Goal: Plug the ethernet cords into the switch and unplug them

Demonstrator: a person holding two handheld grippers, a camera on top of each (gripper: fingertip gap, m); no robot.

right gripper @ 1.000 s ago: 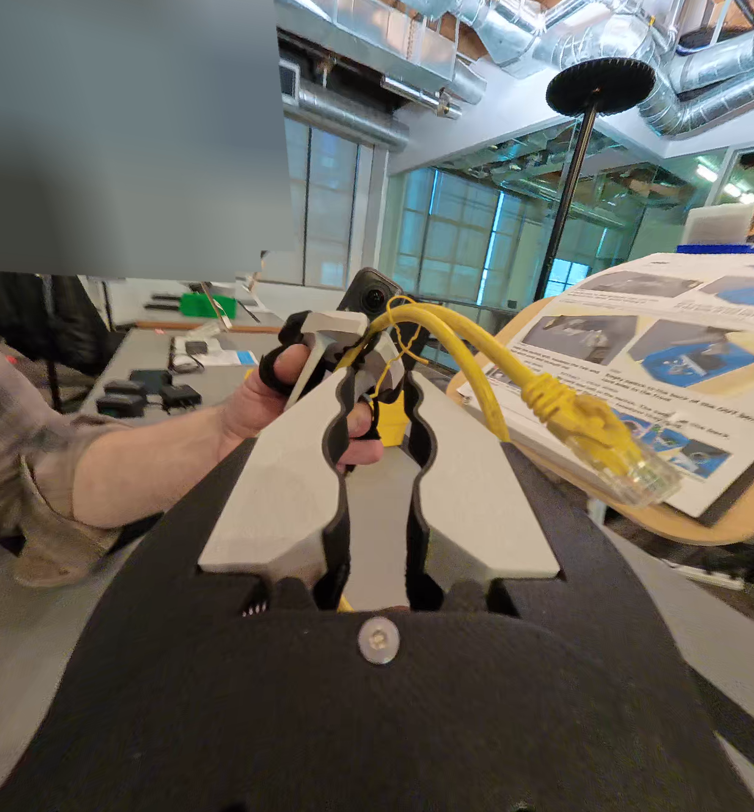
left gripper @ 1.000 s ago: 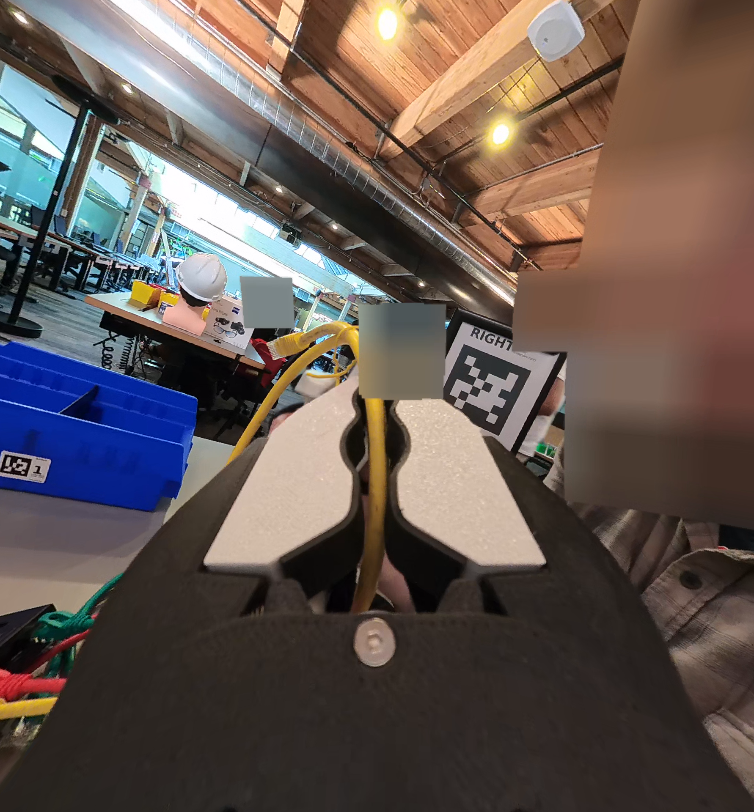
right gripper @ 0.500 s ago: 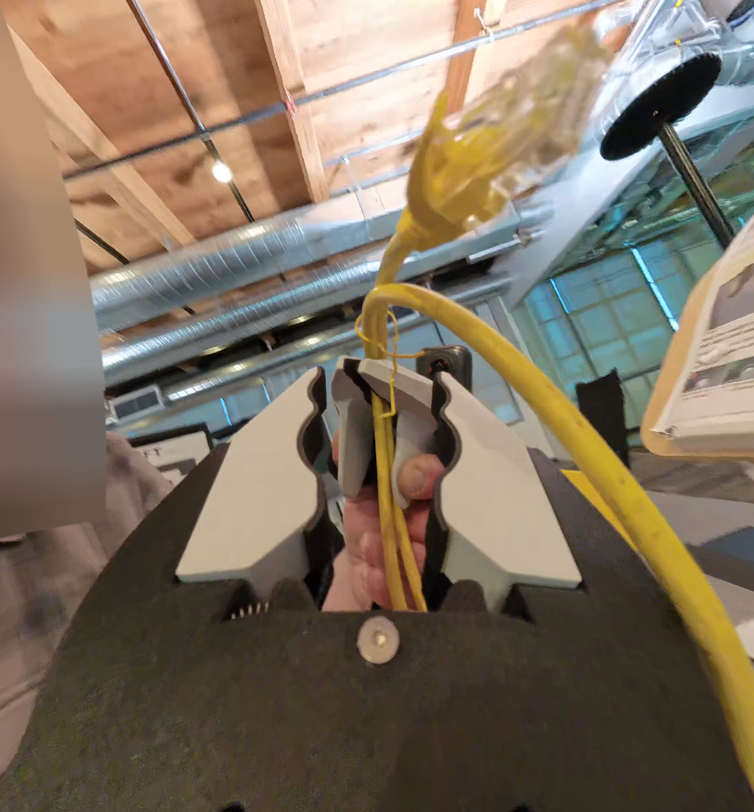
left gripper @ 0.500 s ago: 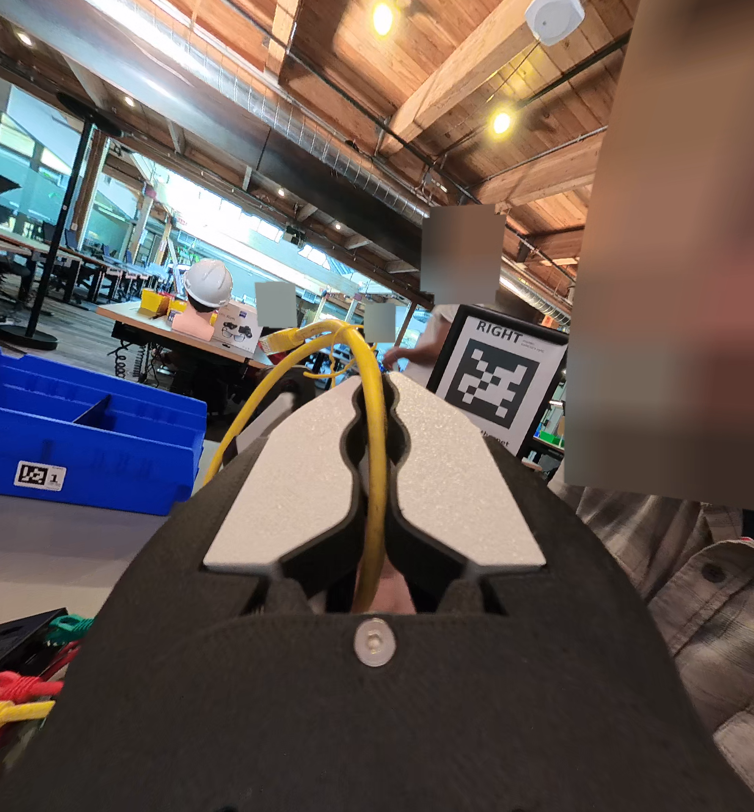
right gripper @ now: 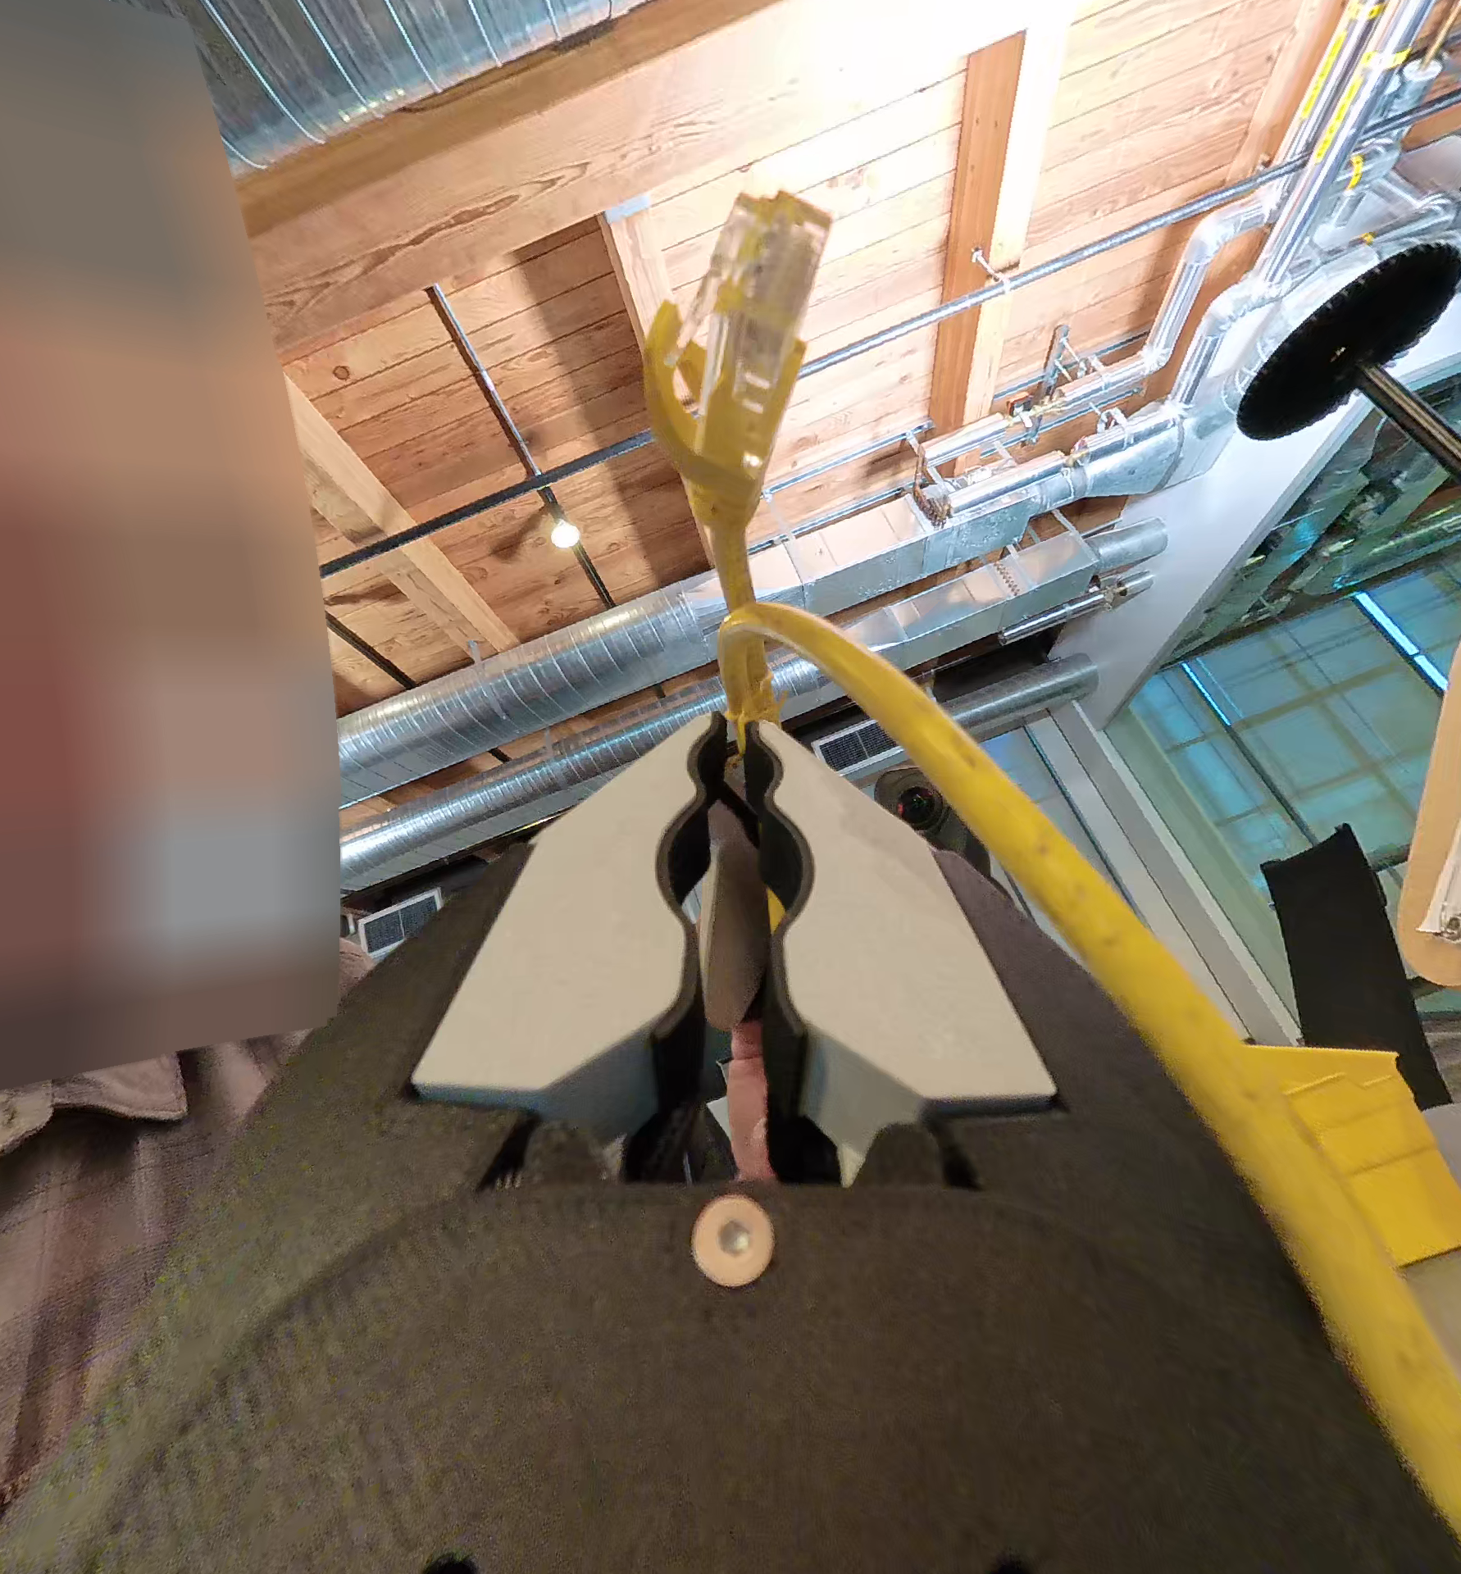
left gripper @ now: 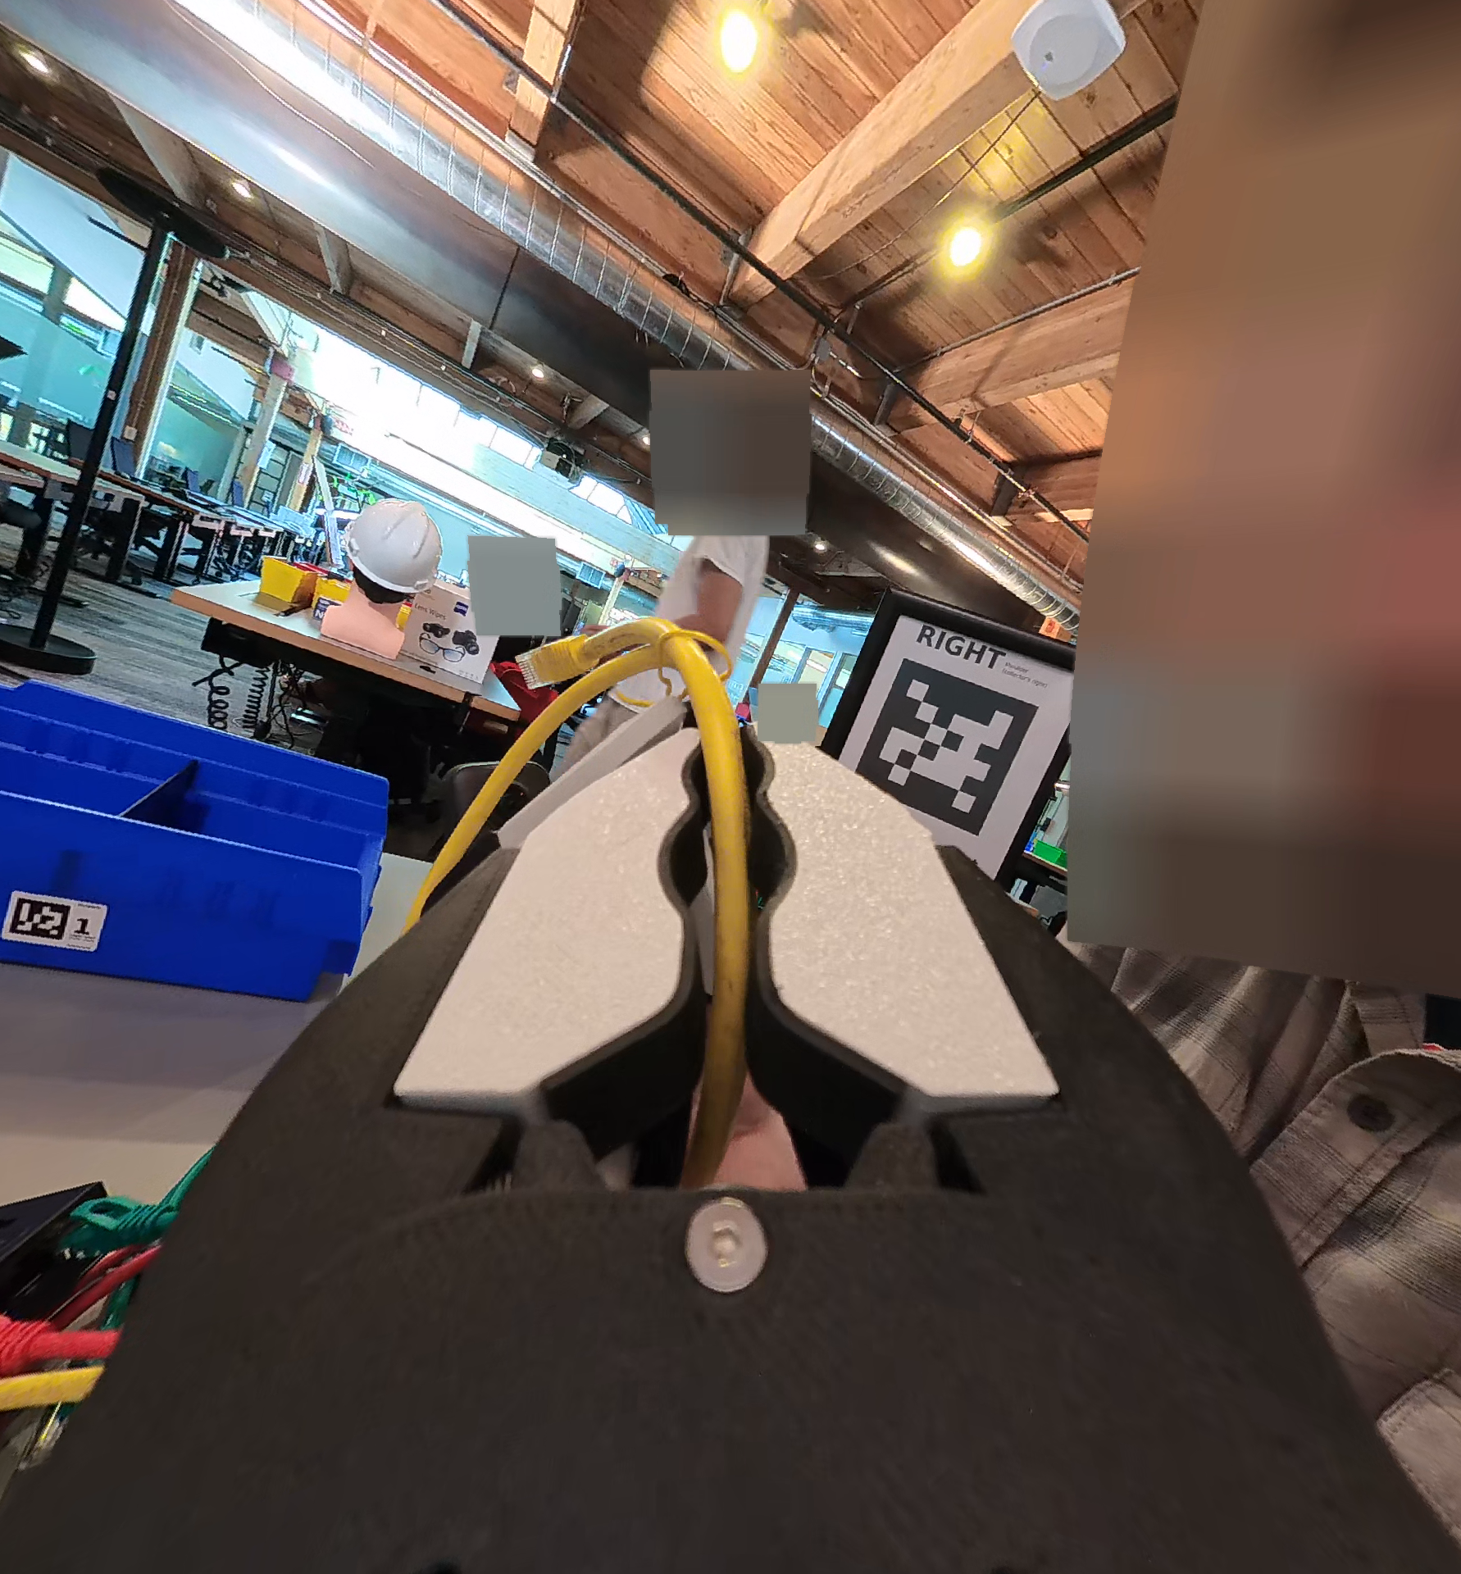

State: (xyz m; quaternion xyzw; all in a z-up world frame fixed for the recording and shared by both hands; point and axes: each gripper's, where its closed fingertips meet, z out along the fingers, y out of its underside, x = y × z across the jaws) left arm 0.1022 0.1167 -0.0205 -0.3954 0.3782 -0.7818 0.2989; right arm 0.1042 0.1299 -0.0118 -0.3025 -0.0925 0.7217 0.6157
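Above the desk (left gripper: 71,1048), both grippers pinch one yellow ethernet cord, raised toward the ceiling.

Largest in the left wrist view is the blue bin (left gripper: 156,860) on the desk, cut off at the left edge; below it, at the lower left corner, a black switch (left gripper: 3,1235) shows only as a corner, with green, red and yellow cords (left gripper: 20,1354) bunched beside it, their ends hard to make out. The left gripper (left gripper: 725,749) is pressed together on the yellow ethernet cord (left gripper: 727,852), which runs up between its fingers and loops over. The right gripper (right gripper: 740,732) is pressed together on the thin tie at the cord's loop, where exactly it bites is hidden. The cord's clear plug (right gripper: 753,298) points up, and the cord leaves at the lower right.
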